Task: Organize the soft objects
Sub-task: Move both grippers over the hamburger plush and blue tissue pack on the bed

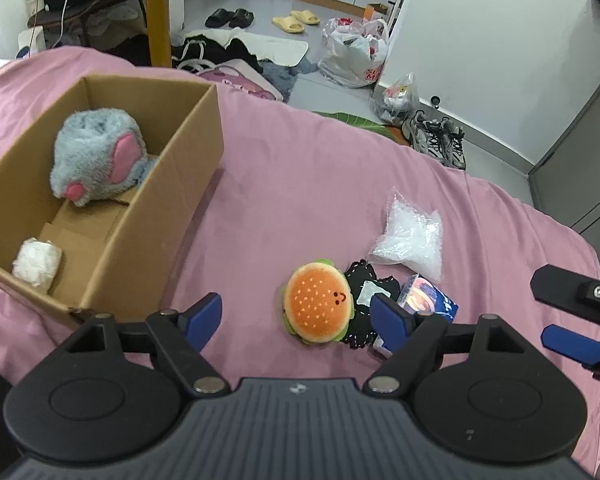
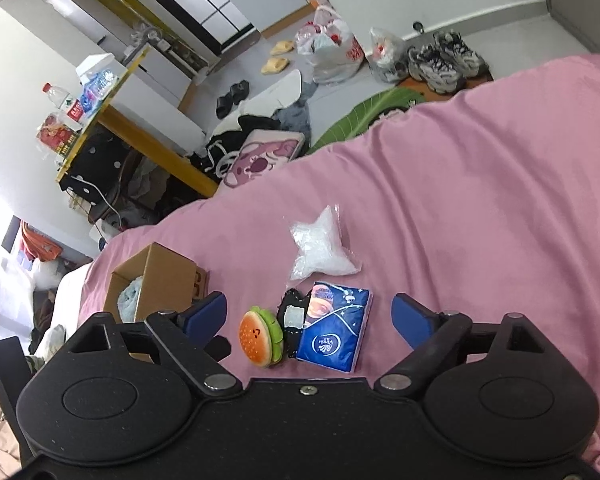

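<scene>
A burger plush (image 1: 317, 301) (image 2: 260, 337) lies on the pink bed cover between the blue fingers of my open left gripper (image 1: 298, 318). Beside it are a black cloth item (image 1: 370, 292) (image 2: 293, 318), a blue tissue pack (image 1: 428, 298) (image 2: 334, 332) and a clear bag of white filling (image 1: 412, 236) (image 2: 320, 252). A cardboard box (image 1: 188, 168) (image 2: 168, 276) at the left holds a grey plush (image 1: 96, 156) and a white wrapped bundle (image 1: 36, 262). My open right gripper (image 2: 310, 316) hovers over the burger plush and the tissue pack; it also shows at the right edge as the right gripper (image 1: 572, 316).
The bed's far edge drops to a floor with sneakers (image 1: 436, 138), plastic bags (image 1: 356, 54), slippers (image 1: 296, 20) and strewn clothes (image 1: 228, 50). A yellow table leg (image 1: 158, 12) stands behind the box. Bare pink cover (image 1: 320, 168) lies between box and items.
</scene>
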### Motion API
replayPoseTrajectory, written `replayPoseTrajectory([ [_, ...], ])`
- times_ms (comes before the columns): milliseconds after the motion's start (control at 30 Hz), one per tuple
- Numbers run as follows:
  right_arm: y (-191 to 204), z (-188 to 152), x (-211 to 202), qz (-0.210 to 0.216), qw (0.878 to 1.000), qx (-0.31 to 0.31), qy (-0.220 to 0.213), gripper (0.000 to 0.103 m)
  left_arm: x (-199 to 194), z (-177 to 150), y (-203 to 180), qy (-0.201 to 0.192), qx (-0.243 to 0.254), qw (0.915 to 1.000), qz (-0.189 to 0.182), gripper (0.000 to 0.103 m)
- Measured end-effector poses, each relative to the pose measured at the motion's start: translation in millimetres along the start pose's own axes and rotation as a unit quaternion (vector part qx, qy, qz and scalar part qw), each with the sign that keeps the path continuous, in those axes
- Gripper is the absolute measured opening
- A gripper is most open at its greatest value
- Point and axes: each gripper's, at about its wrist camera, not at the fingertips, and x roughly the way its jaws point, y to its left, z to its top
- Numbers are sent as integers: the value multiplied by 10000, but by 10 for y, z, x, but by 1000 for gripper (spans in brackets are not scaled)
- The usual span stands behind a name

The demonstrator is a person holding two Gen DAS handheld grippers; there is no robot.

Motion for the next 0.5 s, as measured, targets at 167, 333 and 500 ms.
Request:
replayPoseTrajectory([
  [167, 16, -11, 171, -48, 9998, -16, 208, 87, 158, 22, 22, 110, -110, 9999, -25, 80],
  [333, 23, 6, 269, -78, 9994, -27, 335, 87, 301, 28, 24, 245, -129, 9996, -22, 75],
  [500, -9, 16, 365, -166, 9988, 42, 463, 84, 463, 27, 22, 386, -200, 9990, -40, 70],
])
